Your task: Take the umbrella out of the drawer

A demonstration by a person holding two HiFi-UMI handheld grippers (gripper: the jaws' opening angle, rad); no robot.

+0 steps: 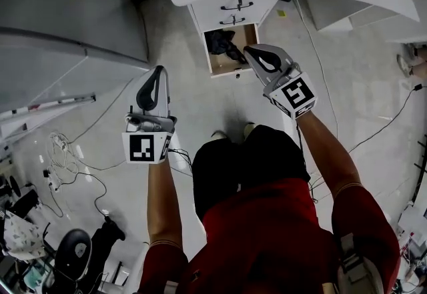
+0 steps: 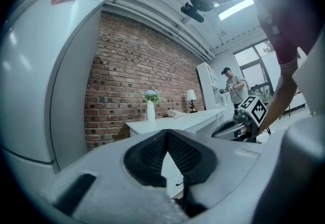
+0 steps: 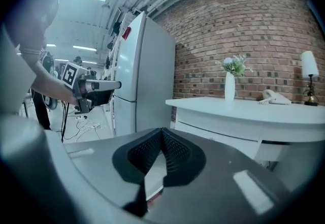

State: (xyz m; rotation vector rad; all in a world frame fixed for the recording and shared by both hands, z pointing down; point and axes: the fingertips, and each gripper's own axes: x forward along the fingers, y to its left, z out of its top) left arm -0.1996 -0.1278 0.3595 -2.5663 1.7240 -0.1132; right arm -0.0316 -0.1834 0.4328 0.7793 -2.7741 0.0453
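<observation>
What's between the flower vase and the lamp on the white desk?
A white telephone sits between the vase and the lamp, seen in the right gripper view.

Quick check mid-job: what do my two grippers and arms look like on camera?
Both the left gripper and the right gripper have grey, tapered shells with black ribbed pads. Each carries a white cube with black square markers. The person wears a red top with short sleeves; the forearms are bare.

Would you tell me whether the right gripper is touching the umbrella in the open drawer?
Apart. The right gripper view shows the right gripper shut in open air, the umbrella nowhere at its tips.
</observation>
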